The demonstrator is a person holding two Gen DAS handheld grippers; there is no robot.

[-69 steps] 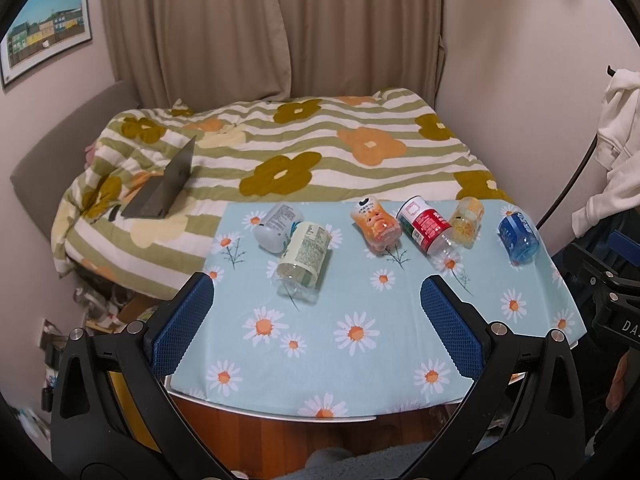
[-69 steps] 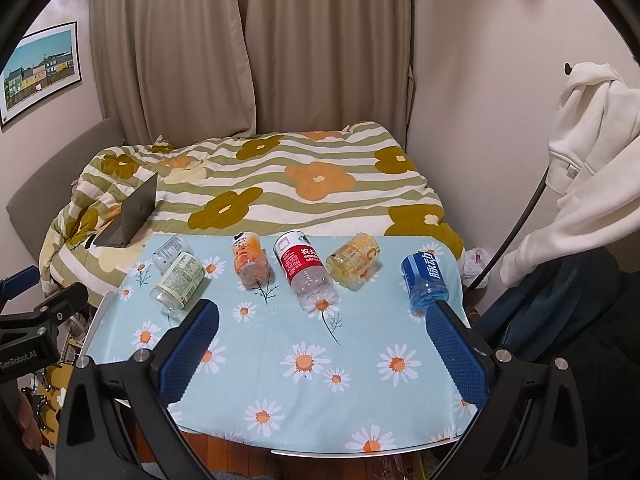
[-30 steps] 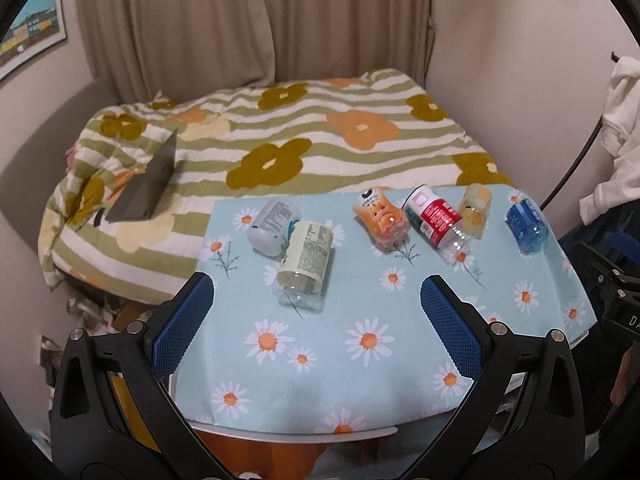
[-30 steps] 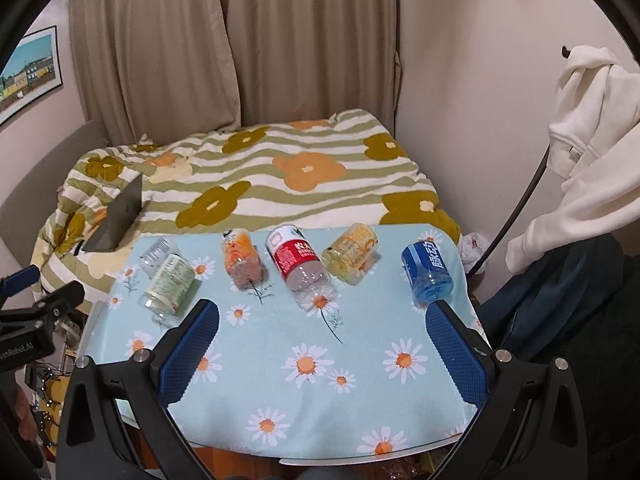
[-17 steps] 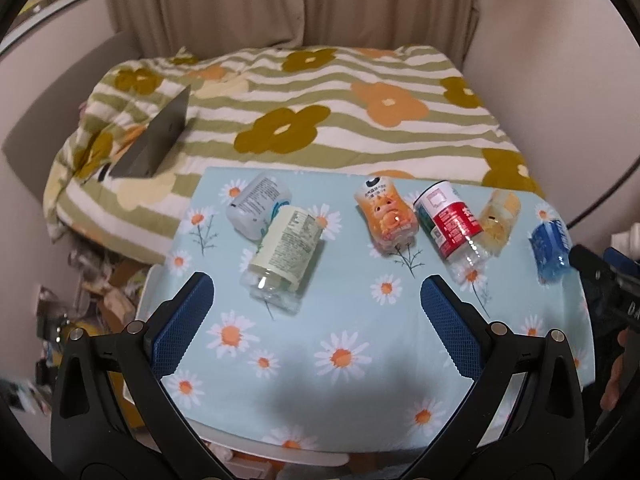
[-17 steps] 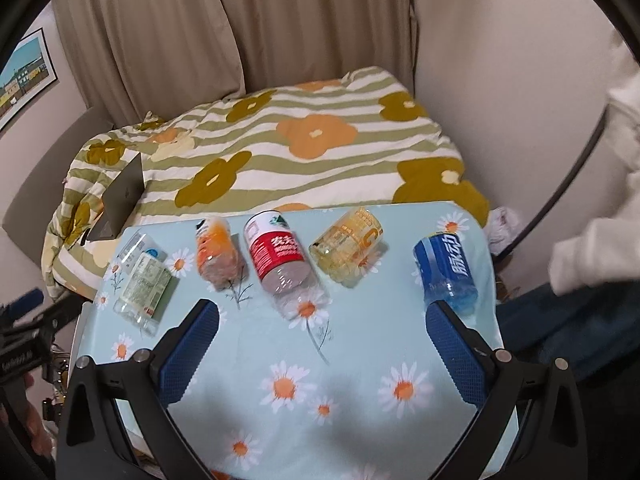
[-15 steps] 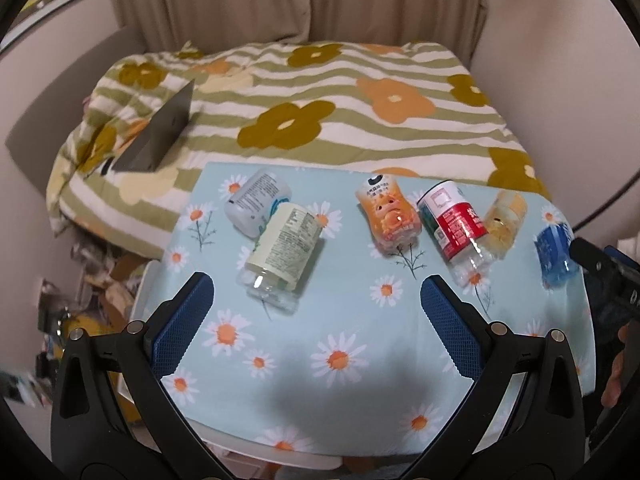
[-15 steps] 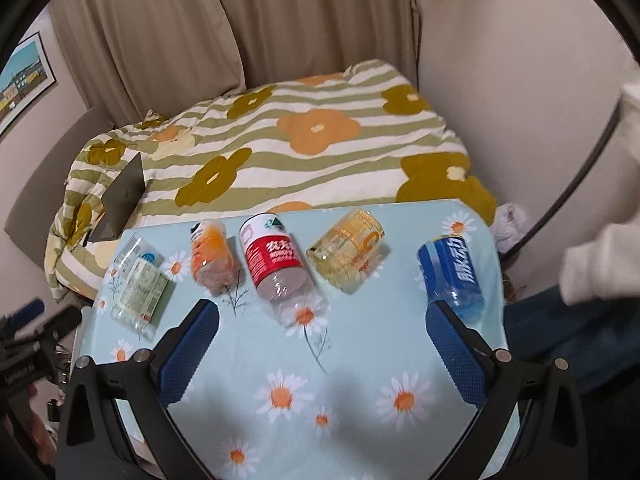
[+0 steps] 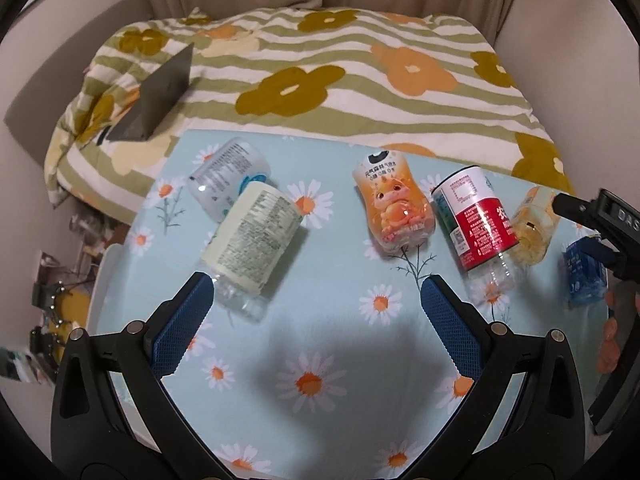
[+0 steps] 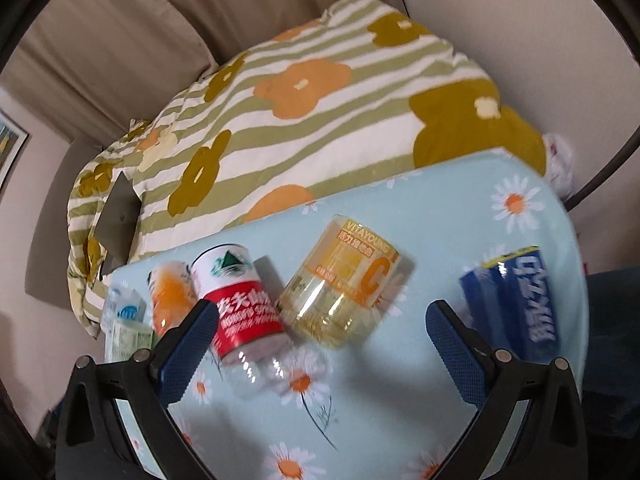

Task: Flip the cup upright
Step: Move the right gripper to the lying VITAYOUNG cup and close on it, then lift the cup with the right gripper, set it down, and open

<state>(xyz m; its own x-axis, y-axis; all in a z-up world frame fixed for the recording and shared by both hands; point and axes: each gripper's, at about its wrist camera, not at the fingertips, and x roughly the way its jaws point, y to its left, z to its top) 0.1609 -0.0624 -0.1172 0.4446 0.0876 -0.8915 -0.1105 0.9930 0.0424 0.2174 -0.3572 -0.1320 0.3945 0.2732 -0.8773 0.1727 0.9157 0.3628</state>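
Several cut-bottle cups lie on their sides on the daisy tablecloth (image 9: 320, 360): a white-blue one (image 9: 228, 174), a pale green one (image 9: 256, 236), an orange one (image 9: 390, 204), a red one (image 9: 474, 220), a yellow one (image 9: 532, 224) and a blue one (image 9: 582, 276). My left gripper (image 9: 316, 292) is open and empty above the cloth, between the green and orange cups. My right gripper (image 10: 320, 320) is open and empty just in front of the yellow cup (image 10: 344, 284), with the red cup (image 10: 236, 300) at its left finger and the blue cup (image 10: 516, 300) at its right.
A bed with a striped floral duvet (image 9: 320, 60) runs along the table's far edge, with a grey laptop (image 9: 160, 92) on it. Curtains (image 10: 140, 28) hang behind. The right gripper's body (image 9: 608, 220) shows at the left view's right edge. Clutter (image 9: 60, 300) lies on the floor left.
Both grippers have moved forward and down toward the table. The right gripper has tilted and closed in on the yellow cup. The cups have not moved.
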